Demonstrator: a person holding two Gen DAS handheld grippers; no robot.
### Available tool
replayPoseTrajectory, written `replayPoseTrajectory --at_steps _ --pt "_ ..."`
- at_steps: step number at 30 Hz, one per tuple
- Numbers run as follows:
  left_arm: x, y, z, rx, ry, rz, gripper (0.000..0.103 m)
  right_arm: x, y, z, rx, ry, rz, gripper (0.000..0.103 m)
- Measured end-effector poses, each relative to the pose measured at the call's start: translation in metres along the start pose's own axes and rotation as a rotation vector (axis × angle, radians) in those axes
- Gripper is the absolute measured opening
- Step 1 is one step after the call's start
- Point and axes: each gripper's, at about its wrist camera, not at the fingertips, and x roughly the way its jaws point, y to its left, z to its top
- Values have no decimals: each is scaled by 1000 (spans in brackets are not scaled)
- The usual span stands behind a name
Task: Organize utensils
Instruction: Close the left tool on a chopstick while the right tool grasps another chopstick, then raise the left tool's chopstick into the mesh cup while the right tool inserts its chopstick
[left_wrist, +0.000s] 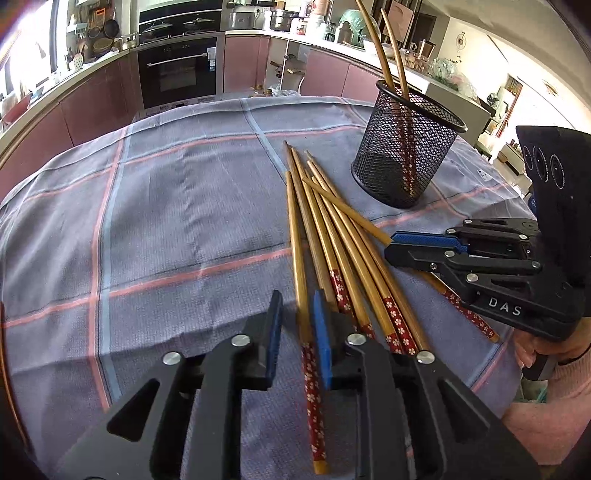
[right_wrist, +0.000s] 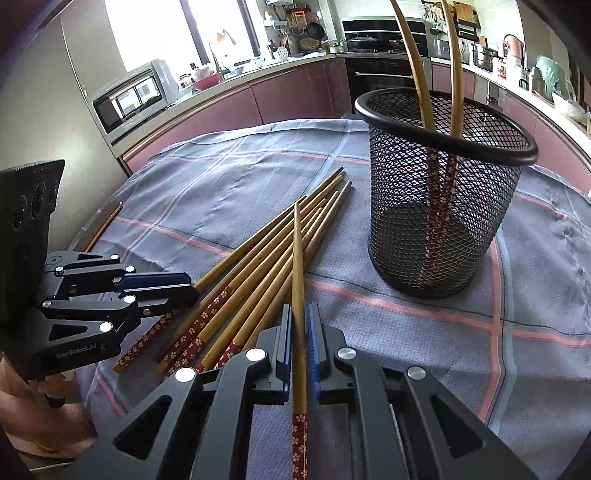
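Observation:
Several wooden chopsticks with red flowered ends lie in a loose pile (left_wrist: 332, 236) (right_wrist: 258, 266) on the checked cloth. A black mesh cup (left_wrist: 406, 147) (right_wrist: 443, 192) holds two chopsticks upright. My left gripper (left_wrist: 297, 314) is open, its fingers straddling the leftmost chopstick (left_wrist: 299, 280) of the pile, not closed on it. It also shows in the right wrist view (right_wrist: 192, 286). My right gripper (right_wrist: 300, 325) is shut on one chopstick (right_wrist: 298, 280) that crosses over the pile. It shows in the left wrist view (left_wrist: 388, 245) at the pile's right side.
The grey-blue cloth (left_wrist: 166, 221) with pink and blue lines covers the round table. Kitchen counters, an oven (left_wrist: 177, 70) and a microwave (right_wrist: 129, 96) stand behind. The person's hand in a pink sleeve (left_wrist: 546, 354) holds the right gripper.

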Motion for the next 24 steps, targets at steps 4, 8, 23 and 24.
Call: replayPoseTrajectory --at_steps 4,8,23,24 --pt "12 2 13 23 8 0 22 5 0 5 -13 3 -7 9" --pt "21 -1 25 44 10 21 17 6 -1 7 -14 1 -8 6" --pt "-33 -5 38 -2 -118 -62 8 -69 -8 16 -10 -205 50 6" --pt "-40 -7 39 -2 -134 -70 8 -74 -9 17 -6 -219 51 6"
